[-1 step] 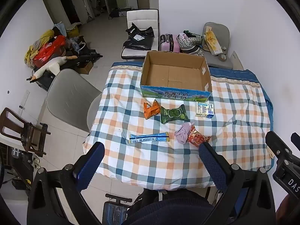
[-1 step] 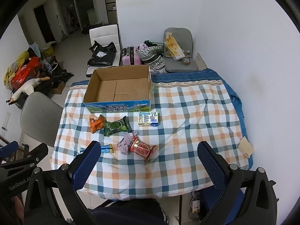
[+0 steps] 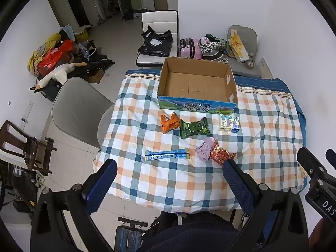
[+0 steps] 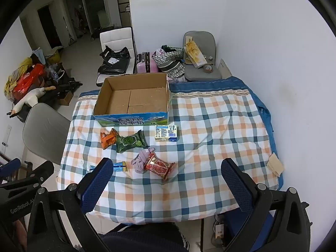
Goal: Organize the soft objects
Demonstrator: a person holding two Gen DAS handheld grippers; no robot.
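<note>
Table (image 3: 262, 126): checked cloth, everything still loose on it.
Cardboard box (image 3: 197, 84): far centre, empty; nothing packed yet.
Left gripper (image 3: 168, 180): jaws wide apart, empty, hovering near edge.
Right gripper (image 4: 168, 180): likewise.
Green packet (image 3: 194, 127), orange packet (image 3: 169, 122), red packet (image 3: 220, 154), pink cloth (image 3: 204, 148), blue tube (image 3: 166, 155), small carton (image 3: 229, 123): mid-table, all awaiting boxing.

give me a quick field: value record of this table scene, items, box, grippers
surface: checked cloth
box: open, nothing visible inside, far side of cloth
near box: orange packet, green packet, white carton
nearer: blue stick pack, lilac cloth touching red packet
left gripper: open, holding nothing, above near edge
right gripper: open, holding nothing
packed so far: none
</note>
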